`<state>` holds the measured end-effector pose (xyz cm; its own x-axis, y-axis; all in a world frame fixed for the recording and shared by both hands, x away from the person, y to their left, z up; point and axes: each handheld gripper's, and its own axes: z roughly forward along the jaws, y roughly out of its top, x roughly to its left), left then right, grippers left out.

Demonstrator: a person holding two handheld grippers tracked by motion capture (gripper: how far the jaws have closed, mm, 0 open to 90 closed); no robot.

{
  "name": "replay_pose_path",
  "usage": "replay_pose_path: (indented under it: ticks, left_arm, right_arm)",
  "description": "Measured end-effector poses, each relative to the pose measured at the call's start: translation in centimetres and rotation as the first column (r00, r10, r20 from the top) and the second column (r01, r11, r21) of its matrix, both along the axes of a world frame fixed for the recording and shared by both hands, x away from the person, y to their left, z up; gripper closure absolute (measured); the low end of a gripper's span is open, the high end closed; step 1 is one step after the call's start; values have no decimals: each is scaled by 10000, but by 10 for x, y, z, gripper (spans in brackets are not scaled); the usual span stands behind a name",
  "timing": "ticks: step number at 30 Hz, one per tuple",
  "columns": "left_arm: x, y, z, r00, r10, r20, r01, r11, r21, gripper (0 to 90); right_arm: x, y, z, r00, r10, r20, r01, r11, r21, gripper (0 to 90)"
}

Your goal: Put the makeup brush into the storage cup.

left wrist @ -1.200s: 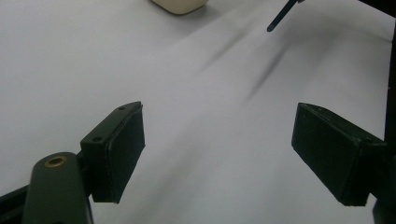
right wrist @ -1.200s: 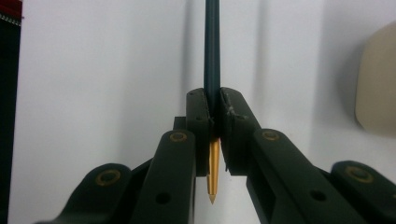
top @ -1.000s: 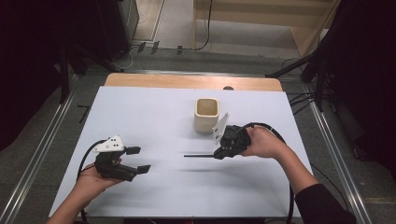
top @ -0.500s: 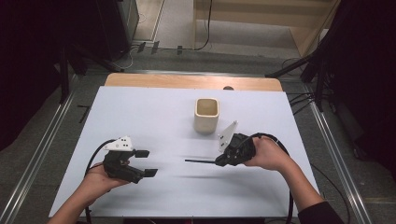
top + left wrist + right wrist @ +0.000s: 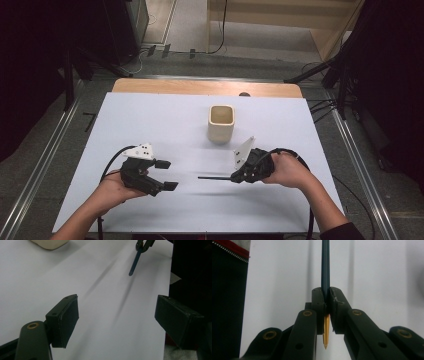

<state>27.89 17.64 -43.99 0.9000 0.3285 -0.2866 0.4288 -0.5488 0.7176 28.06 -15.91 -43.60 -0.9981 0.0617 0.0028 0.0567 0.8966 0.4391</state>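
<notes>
Right tool (image 5: 235, 176) is clamped on a dark blue pencil (image 5: 214, 177), held level just above the white surface (image 5: 165, 120) and pointing toward the left tool (image 5: 167, 175). That one's jaws stand wide apart, with nothing between them. Beyond both stands a cream cup (image 5: 221, 123).

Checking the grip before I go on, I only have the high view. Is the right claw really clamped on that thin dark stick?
Observer: Yes. In the right gripper view the right claw pinches a dark blue pencil between both pads.
Operator: Which end is at the claw?
Observer: The sharpened tan tip sticks out behind the pads, toward the camera; the long shaft runs away from it.
Operator: Left claw?
Observer: The left claw stands wide open over the white table, nothing between the pads, and faces the pencil's far end.
</notes>
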Motion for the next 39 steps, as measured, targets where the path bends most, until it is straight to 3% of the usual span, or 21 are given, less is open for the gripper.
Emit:
replay_pose_path:
  ticks: [3,7,11,14,25,39]
  left_arm:
    - [1,-7,1,9998,-148,-154,150,9998,105,200]
    - [4,-19,0,9979,-345,-542,353,9993,134,201]
    - [7,-30,-2,9912,-562,-1198,574,9983,65,199]
    - [8,-37,-3,9865,-732,-1468,758,9970,123,199]
    - [14,-54,-7,9784,-872,-1872,959,9947,377,205]
    - [21,-71,-15,9683,-993,-2292,1174,9908,668,241]
  right_arm:
    - [-2,5,-1,9995,260,167,-255,9992,-295,839]
    - [-2,11,-1,9990,448,72,-444,9978,-490,839]
    - [0,17,1,9974,683,223,-668,9958,-620,838]
    - [0,21,1,9966,810,131,-799,9942,-723,839]
    - [4,30,2,9949,992,189,-966,9894,-1081,839]
    - [8,34,1,9929,1178,141,-1159,9889,-932,838]
